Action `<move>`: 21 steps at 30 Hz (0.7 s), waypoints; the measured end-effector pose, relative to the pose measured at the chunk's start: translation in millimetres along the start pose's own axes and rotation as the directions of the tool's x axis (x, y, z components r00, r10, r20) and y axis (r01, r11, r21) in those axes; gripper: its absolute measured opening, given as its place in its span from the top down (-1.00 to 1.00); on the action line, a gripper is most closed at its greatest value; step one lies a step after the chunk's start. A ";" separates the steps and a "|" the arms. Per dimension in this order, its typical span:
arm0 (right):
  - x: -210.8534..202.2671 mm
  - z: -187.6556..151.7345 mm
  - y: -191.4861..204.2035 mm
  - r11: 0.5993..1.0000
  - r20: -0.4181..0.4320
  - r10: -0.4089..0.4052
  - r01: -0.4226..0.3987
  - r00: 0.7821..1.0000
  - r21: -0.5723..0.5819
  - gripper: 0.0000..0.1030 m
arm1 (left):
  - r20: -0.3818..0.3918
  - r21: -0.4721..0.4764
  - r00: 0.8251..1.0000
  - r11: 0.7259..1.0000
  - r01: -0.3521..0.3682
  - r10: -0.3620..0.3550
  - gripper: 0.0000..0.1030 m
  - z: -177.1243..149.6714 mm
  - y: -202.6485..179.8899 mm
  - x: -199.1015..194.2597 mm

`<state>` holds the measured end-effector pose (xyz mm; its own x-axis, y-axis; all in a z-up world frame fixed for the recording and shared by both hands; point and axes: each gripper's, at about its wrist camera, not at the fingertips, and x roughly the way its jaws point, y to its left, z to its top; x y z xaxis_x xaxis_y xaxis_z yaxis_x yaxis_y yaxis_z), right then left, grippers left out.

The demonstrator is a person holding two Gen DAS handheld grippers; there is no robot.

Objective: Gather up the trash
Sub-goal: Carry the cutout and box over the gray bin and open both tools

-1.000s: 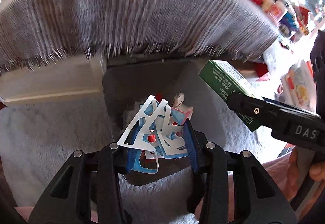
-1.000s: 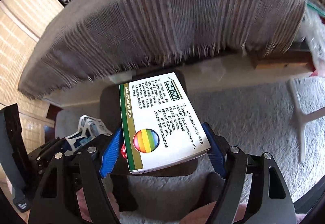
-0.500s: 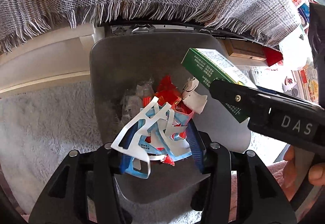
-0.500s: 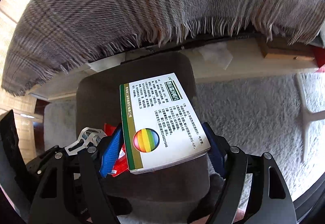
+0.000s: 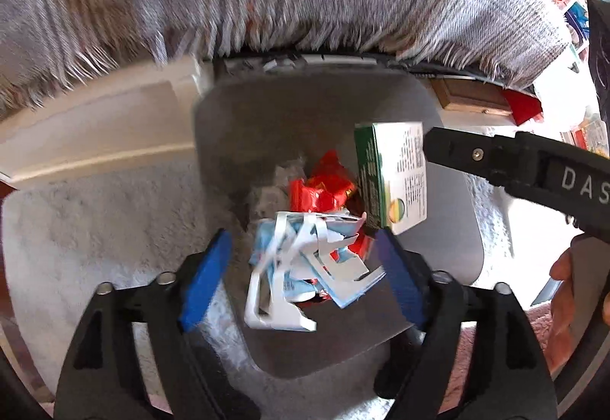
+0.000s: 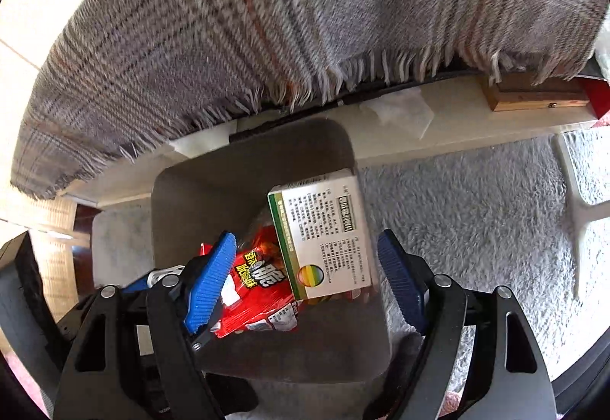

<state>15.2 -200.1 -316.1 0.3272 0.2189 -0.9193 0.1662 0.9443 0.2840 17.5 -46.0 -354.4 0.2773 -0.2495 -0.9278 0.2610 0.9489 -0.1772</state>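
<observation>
A grey bin point(image 5: 289, 122) stands on the floor below both grippers. My left gripper point(image 5: 303, 279) hangs over it, its jaws opening wide. The cut-up white and blue paper scrap point(image 5: 305, 260) lies loose between the blue pads, touching neither, on top of a red snack wrapper point(image 5: 320, 191). My right gripper point(image 6: 307, 279) is also opening over the bin point(image 6: 236, 191). The green and white carton point(image 6: 324, 241) has left its pads and tilts down into the bin beside the red wrapper point(image 6: 259, 286). In the left wrist view the carton point(image 5: 396, 176) drops below the right gripper's finger point(image 5: 457, 149).
A fringed plaid blanket point(image 6: 267, 20) hangs over the edge just behind the bin. Grey shaggy rug point(image 6: 476, 210) surrounds the bin. A wooden box point(image 6: 533, 98) lies at the back right, a white furniture leg point(image 6: 579, 191) at the right. A person's hand point(image 5: 564, 290) holds the right gripper.
The left jaws have opened and let go of the paper scrap. The carton has slipped from the right pads down into the bin. Both grippers have sunk closer to the bin.
</observation>
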 end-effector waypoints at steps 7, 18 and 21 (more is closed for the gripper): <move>-31.8 -4.0 -10.9 0.999 0.087 -0.027 0.026 0.996 0.021 -0.68 | 0.058 0.007 0.998 1.000 0.016 -0.016 -0.85 -8.2 -4.7 -35.8; -105.6 -23.9 -8.6 0.993 0.284 -0.108 0.119 0.953 -0.022 -0.94 | 0.194 0.037 0.981 0.999 -0.020 0.012 -0.85 -16.5 -10.0 -101.8; -122.3 -30.0 -6.3 0.988 0.334 -0.136 0.151 0.933 -0.019 -0.94 | 0.257 0.028 0.966 0.999 -0.028 0.019 -0.85 -16.1 -9.0 -125.4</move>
<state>-53.7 -225.4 -213.7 0.5931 -0.0059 -0.8051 0.1956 0.9711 0.1370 -34.5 -20.2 -241.8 0.5110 -0.2722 -0.8153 0.2789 0.9497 -0.1424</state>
